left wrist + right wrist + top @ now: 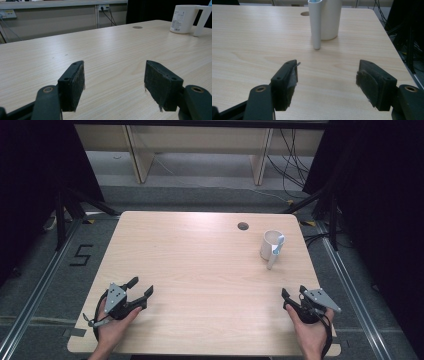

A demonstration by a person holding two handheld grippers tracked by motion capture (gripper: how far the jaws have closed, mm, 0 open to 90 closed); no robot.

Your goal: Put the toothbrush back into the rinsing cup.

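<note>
Both grippers are held low over the near edge of the table [200,270], the left gripper [141,289] and the right gripper [294,293] each with jaws spread wide and nothing between them. Farther off, the white mug [270,245] stands upright at the far right, its handle [315,23] turned toward the right gripper; that gripper is best kept wide and carried straight ahead, so the handle is taken squarely

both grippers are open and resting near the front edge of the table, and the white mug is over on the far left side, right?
Not quite. The white mug stands on the far right side of the table, ahead of the right gripper, as the high view shows. The rest holds: left gripper and right gripper sit open near the front edge.
</note>
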